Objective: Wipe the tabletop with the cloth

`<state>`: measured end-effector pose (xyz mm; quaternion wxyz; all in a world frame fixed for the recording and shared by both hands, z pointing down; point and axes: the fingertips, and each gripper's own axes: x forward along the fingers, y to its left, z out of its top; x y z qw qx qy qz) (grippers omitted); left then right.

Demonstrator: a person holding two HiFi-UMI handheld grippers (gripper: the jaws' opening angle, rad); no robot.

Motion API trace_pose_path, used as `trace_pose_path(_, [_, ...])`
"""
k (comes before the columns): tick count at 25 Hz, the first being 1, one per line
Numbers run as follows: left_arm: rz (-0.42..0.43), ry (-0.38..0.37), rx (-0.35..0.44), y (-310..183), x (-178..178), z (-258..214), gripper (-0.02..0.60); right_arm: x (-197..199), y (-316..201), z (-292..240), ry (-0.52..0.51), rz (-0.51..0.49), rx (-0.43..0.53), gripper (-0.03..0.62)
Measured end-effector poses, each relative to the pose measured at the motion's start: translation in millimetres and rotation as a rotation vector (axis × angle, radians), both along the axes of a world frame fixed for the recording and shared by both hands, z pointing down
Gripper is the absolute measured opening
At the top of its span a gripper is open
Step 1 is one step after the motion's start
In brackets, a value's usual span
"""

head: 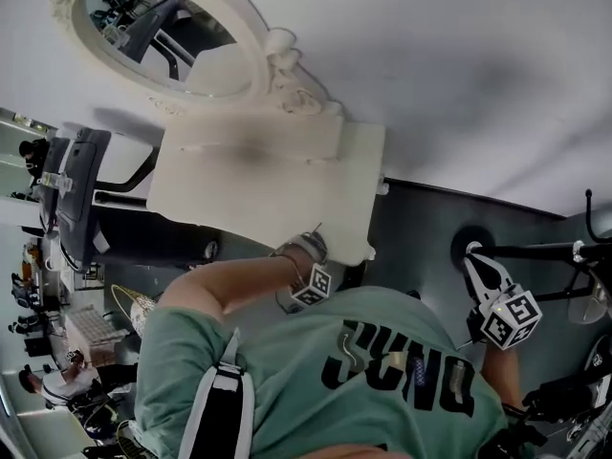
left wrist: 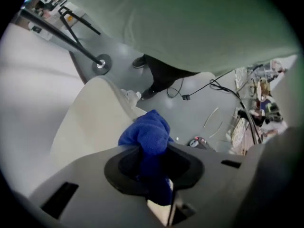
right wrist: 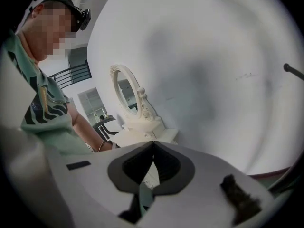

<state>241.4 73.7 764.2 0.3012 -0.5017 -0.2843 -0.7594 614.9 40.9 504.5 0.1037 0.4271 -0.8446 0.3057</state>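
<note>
Left gripper clamps the cloth; right gripper's fingers meet, empty.

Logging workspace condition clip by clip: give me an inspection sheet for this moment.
Surface: white tabletop, no cloth seen on it.
Job's things: blue cloth, bunched up.
Clutter: nothing seen on the tabletop.
Grippers: left gripper shut on the cloth; right gripper shut, nothing between its jaws.
Cables: black cable lying on the grey floor.
Surroundings: oval mirror on the table, white wall behind.
</note>
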Motion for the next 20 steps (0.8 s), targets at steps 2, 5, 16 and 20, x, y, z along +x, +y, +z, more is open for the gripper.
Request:
trace_pose_path(2, [-0.098, 0.049, 0.006, -8, 10, -3, 0.095, -1, -1, 0, 0.001, -0.015, 0.004, 0.012])
trace_pose_path(5, [-0.149, 0.159, 0.117, -83, 52, -24, 0.095, 0, 1, 0, 0.003, -0.007, 0.002, 0.012])
trace_pose_path(16, [-0.006, 0.077, 0.468, -393, 174, -8, 0.097, 34, 25, 23, 0.075, 0.227, -0.120, 0.012])
trace_pose_path(20, [0.038, 0.016, 0.472, -409, 171, 14, 0.097, 45, 34, 29, 0.082, 0.273, -0.156, 0.012])
